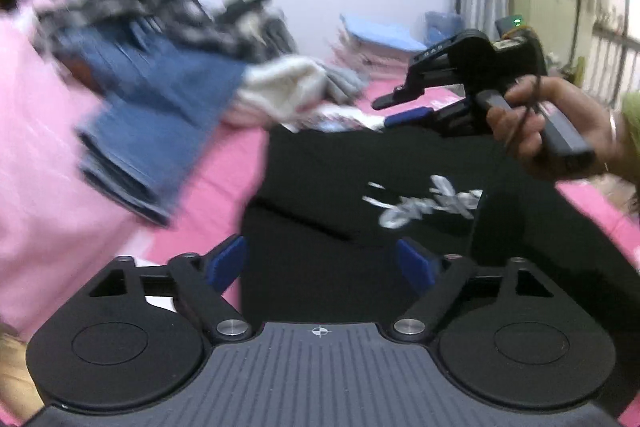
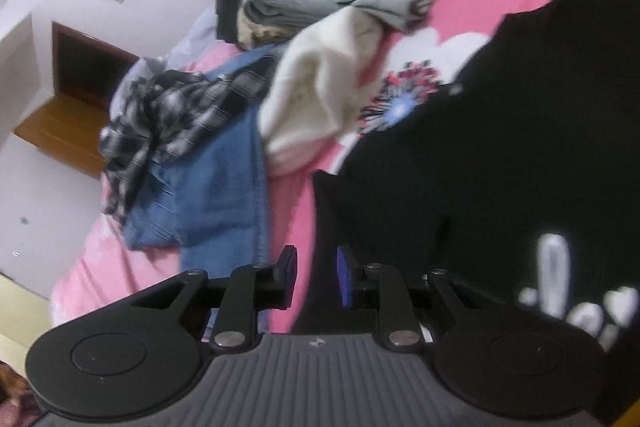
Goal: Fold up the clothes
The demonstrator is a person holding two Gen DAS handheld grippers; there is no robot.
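Left wrist view: we see the left gripper with jaws spread wide, nothing between them, over the black printed T-shirt lying on the pink bedsheet. A hand holds the right gripper above it. Right wrist view: right gripper is slightly parted – the shirt's edge lies below, nothing pinched. Blue denim jeans just beside.
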